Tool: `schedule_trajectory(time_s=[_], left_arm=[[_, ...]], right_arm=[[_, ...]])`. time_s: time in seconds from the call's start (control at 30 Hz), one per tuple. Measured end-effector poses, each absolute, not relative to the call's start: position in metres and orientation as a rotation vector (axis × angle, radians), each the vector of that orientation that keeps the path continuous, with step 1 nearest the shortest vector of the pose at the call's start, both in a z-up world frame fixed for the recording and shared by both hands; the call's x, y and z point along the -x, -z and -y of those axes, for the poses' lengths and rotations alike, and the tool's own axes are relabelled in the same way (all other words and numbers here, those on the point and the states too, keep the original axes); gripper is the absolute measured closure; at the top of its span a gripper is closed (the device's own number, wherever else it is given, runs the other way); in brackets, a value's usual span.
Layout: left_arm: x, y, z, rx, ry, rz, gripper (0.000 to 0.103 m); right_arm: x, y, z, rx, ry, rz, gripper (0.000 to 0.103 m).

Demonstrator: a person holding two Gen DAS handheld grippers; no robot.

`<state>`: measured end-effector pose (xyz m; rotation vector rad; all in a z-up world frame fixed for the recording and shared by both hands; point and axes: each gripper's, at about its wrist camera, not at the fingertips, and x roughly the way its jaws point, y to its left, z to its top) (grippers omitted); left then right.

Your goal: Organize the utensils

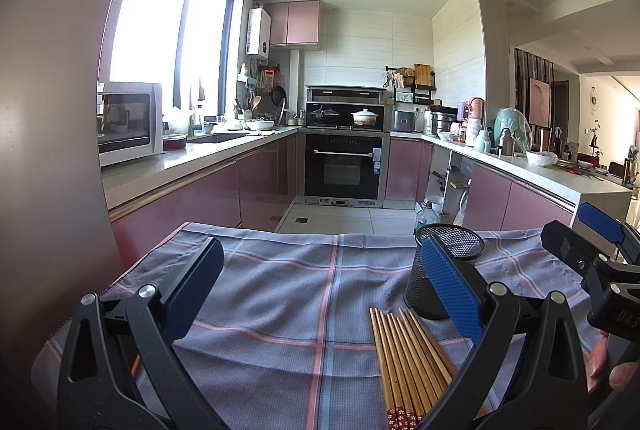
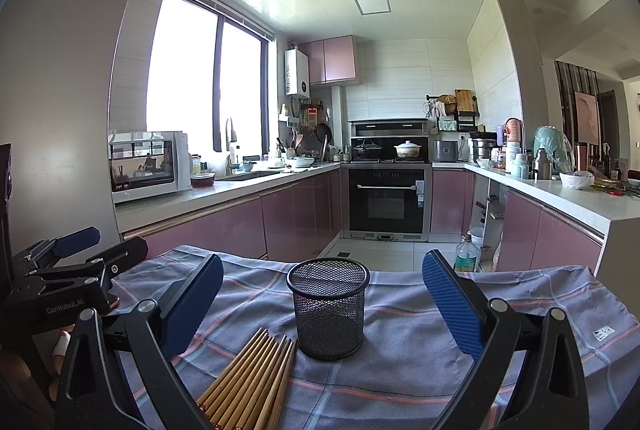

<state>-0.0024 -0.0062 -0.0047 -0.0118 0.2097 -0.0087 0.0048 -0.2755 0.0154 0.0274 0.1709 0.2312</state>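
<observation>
A bundle of several brown chopsticks (image 1: 408, 358) with red patterned ends lies on a blue checked cloth (image 1: 304, 294). A black mesh cup (image 1: 440, 270) stands upright just behind them. My left gripper (image 1: 324, 286) is open and empty, held above the cloth left of the chopsticks. In the right wrist view the mesh cup (image 2: 328, 306) stands between the fingers' line of sight, with the chopsticks (image 2: 256, 378) at its near left. My right gripper (image 2: 324, 306) is open and empty, above the cloth in front of the cup. Each gripper shows at the other view's edge.
The cloth (image 2: 420, 350) covers a small table with its far edge facing a kitchen floor. A plastic bottle (image 2: 465, 255) stands on the floor beyond the edge. Pink cabinets and counters line both sides, with an oven (image 2: 386, 202) at the back.
</observation>
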Motion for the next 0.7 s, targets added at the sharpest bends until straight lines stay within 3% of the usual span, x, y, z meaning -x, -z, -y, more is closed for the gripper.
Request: schedule_trajectory(time_s=[0.7], left_arm=[[0.0009,0.0104,0.0076,0.009,0.010,-0.232,0.006]], right_arm=[[-0.0052,-0.0144,0.2778,-0.036,-0.240,-0.185,0.007]])
